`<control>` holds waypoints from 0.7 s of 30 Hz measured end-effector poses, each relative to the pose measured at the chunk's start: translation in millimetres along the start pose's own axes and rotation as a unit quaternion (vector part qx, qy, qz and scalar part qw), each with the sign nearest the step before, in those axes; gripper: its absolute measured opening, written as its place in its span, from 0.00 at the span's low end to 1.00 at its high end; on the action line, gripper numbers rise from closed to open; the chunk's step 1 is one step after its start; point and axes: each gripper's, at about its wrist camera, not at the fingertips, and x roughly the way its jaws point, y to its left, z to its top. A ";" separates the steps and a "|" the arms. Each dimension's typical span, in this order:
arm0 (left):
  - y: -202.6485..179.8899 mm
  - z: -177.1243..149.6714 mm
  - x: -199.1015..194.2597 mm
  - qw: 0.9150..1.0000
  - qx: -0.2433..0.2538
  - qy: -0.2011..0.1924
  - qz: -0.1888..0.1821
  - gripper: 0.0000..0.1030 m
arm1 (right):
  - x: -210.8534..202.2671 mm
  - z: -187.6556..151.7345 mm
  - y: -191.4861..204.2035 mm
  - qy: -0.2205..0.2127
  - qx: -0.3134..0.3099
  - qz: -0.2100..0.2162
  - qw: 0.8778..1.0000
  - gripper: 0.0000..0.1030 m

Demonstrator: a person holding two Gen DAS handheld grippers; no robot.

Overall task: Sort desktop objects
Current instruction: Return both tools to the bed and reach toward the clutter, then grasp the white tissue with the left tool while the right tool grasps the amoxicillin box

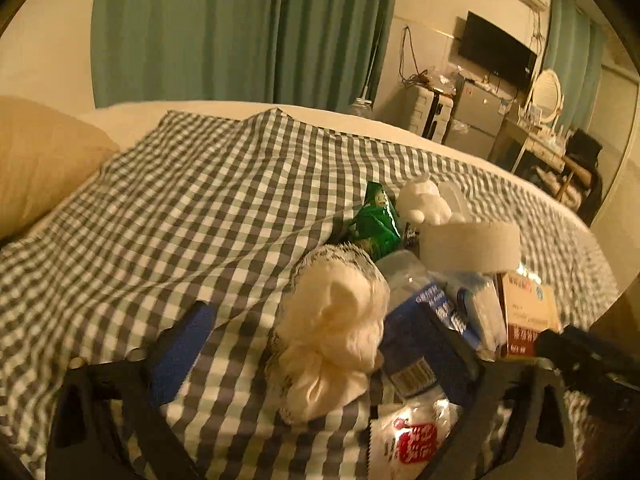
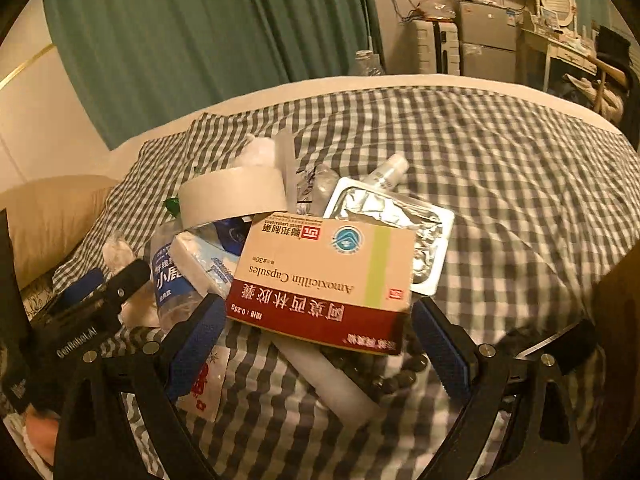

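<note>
A pile of small objects lies on a checkered cloth (image 1: 180, 200). In the left wrist view my left gripper (image 1: 316, 348) is open, its blue-padded fingers on either side of a fluffy white and grey plush toy (image 1: 332, 332), not closed on it. Beside it lie a water bottle (image 1: 416, 292), a green snack packet (image 1: 376, 220) and a tape roll (image 1: 468, 244). In the right wrist view my right gripper (image 2: 320, 332) is open around the near edge of an Amoxicillin capsule box (image 2: 324, 276). A foil blister tray (image 2: 400, 220) lies behind the box.
A white tube (image 2: 332, 380) and dark beads (image 2: 396, 376) lie under the box, a red-printed sachet (image 2: 208, 380) to its left. A pillow (image 1: 40, 160) sits at the cloth's left. Green curtains (image 1: 240, 28), a suitcase and a desk stand beyond the bed.
</note>
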 end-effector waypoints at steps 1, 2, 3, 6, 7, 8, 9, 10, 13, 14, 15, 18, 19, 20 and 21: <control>3.1 0.6 2.1 1.000 -0.010 0.001 -0.002 0.71 | 1.8 1.6 -3.4 0.000 0.012 0.001 1.000 0.92; 5.4 1.1 4.3 1.000 -0.018 0.005 -0.007 0.55 | 2.9 2.8 -6.6 0.000 0.024 0.000 1.000 0.92; 7.6 0.8 6.8 1.000 -0.024 0.011 -0.013 0.48 | 3.0 4.4 -8.7 -0.006 0.034 -0.006 0.999 0.92; 9.5 -1.5 10.0 0.999 -0.024 0.022 -0.006 0.28 | 0.6 7.2 -10.0 -0.026 0.050 -0.012 0.998 0.94; 9.0 -1.6 9.4 1.000 -0.022 0.021 -0.005 0.24 | 1.7 8.0 -8.9 -0.025 0.053 -0.008 0.998 0.95; 8.6 -1.6 7.6 1.000 -0.020 0.017 -0.004 0.20 | 3.7 9.8 -7.7 -0.023 0.055 -0.005 0.998 0.97; 7.8 -0.6 5.9 1.000 -0.018 0.014 -0.003 0.20 | 6.8 9.8 -4.6 -0.019 0.056 -0.004 0.998 1.00; 6.4 -0.6 3.8 1.000 -0.015 0.010 0.002 0.20 | 8.7 10.5 -1.5 -0.020 0.054 -0.011 0.998 1.00; 4.6 -1.6 -1.1 1.000 -0.012 -0.001 0.011 0.20 | 13.5 13.2 7.5 -0.024 0.045 -0.036 0.998 1.00; 5.3 -1.6 -1.4 1.000 -0.014 0.000 0.009 0.20 | 15.4 13.8 8.4 -0.021 0.045 -0.043 0.998 1.00; 6.9 -1.9 -1.1 1.000 -0.020 0.003 0.009 0.20 | 18.7 15.7 9.0 -0.017 0.049 -0.050 0.997 1.00; 11.0 -2.5 2.6 1.000 -0.026 0.011 0.009 0.20 | 26.3 18.9 8.5 -0.012 0.071 -0.064 0.995 1.00; 10.7 -3.3 2.7 1.000 -0.026 0.012 0.010 0.20 | 29.9 20.6 8.1 -0.013 0.073 -0.068 0.995 1.00; 10.2 -3.5 2.9 1.000 -0.025 0.013 0.011 0.20 | 30.7 21.4 9.6 -0.012 0.075 -0.073 0.994 1.00; 9.9 -3.6 2.8 1.000 -0.024 0.013 0.011 0.20 | 30.9 22.3 11.5 -0.010 0.074 -0.075 0.994 1.00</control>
